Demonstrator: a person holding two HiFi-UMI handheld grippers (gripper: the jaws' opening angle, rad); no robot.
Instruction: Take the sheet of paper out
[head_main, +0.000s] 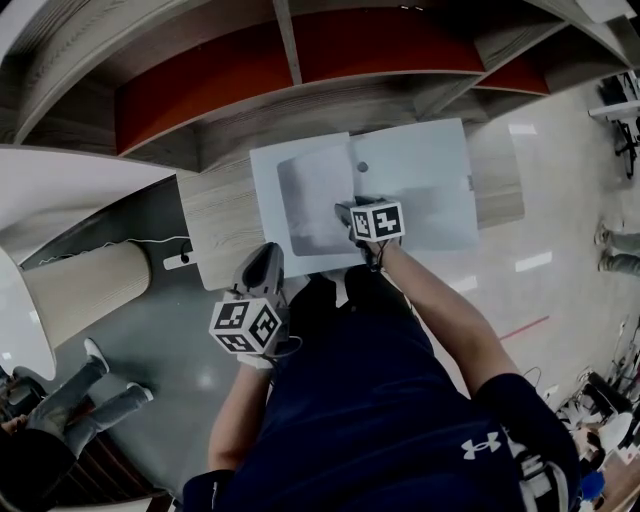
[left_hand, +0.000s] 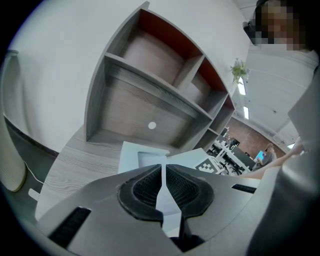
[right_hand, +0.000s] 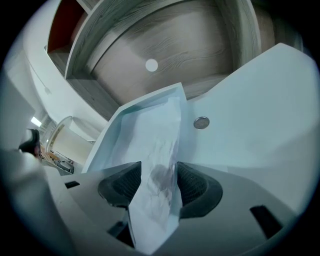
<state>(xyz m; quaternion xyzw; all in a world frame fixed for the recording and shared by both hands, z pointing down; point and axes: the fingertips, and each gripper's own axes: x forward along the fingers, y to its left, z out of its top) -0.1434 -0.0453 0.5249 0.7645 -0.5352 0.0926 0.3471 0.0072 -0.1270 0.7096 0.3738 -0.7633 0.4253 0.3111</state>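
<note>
Over on the left, the left tool (head_main: 267, 255) is hanging back close to the person's body, short of the table (head_main: 215, 225) edge, with its marker cube facing up at the camera. In the left gripper view its jaws are pressed together with only a thin slit showing, and nothing is sitting between them. It's pointing toward the wooden shelf unit (left_hand: 150, 95) at the back of the table.

In the middle, a pale blue folder (head_main: 430, 180) is lying open flat on the table, with its snap button (head_main: 362, 167) sitting near the centre fold. The sheet of paper (right_hand: 162, 145) is on the folder's left half. It's looking a bit crinkled, and it's running from that half's far edge back toward the person.

Moving right, the right tool (head_main: 348, 212) is reaching out over the folder, angled down at it, with the person's arm stretched out behind it. Its jaws are spread wide, and the near end of the sheet is sitting right between them. The right gripper view is showing the paper filling the gap from pad to pad, but it's looking loose rather than squeezed.
</note>
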